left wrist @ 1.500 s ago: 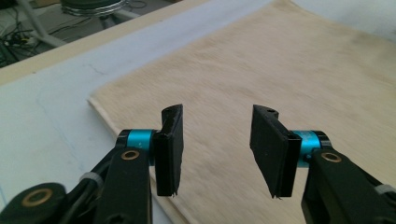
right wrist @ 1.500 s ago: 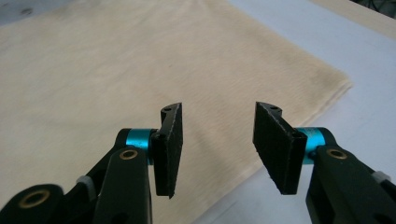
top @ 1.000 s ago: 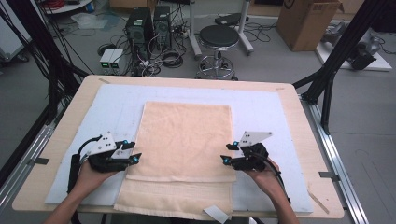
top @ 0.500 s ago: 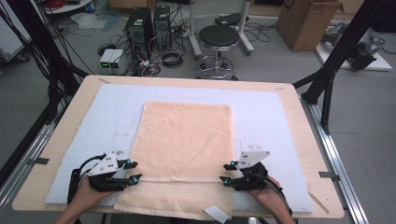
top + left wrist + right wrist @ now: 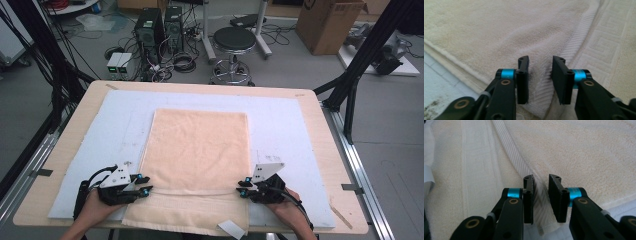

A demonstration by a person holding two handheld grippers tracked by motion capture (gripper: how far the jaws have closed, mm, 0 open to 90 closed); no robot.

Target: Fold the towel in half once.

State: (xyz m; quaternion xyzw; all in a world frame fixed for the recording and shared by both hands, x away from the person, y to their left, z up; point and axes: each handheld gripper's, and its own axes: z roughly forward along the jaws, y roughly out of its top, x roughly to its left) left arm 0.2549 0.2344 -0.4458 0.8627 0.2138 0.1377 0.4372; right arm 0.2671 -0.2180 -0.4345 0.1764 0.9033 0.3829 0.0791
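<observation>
Peach towel (image 5: 197,150) lies flat on white mat (image 5: 290,125), mid-counter (image 5: 320,115). Left tongs (image 5: 145,189) and right tongs (image 5: 242,186), jaws just closing, each pinch a ridge of its near fold. White tag (image 5: 231,229) at towel's near edge. Stool (image 5: 234,42) beyond.

right gripper (image 5: 541,195) jaws just closing, pinching raised ribbed fold of towel (image 5: 586,152).

Wooden table (image 5: 320,125) carries a pale blue-white mat (image 5: 100,145) over most of its top. Floor beyond the far edge: round black stool (image 5: 235,40) on a chrome base, two black computer towers (image 5: 160,25) with loose cables (image 5: 182,62) beside them. Cardboard box (image 5: 325,22) stands at far right. Black frame struts (image 5: 357,70) rise at both sides.
</observation>
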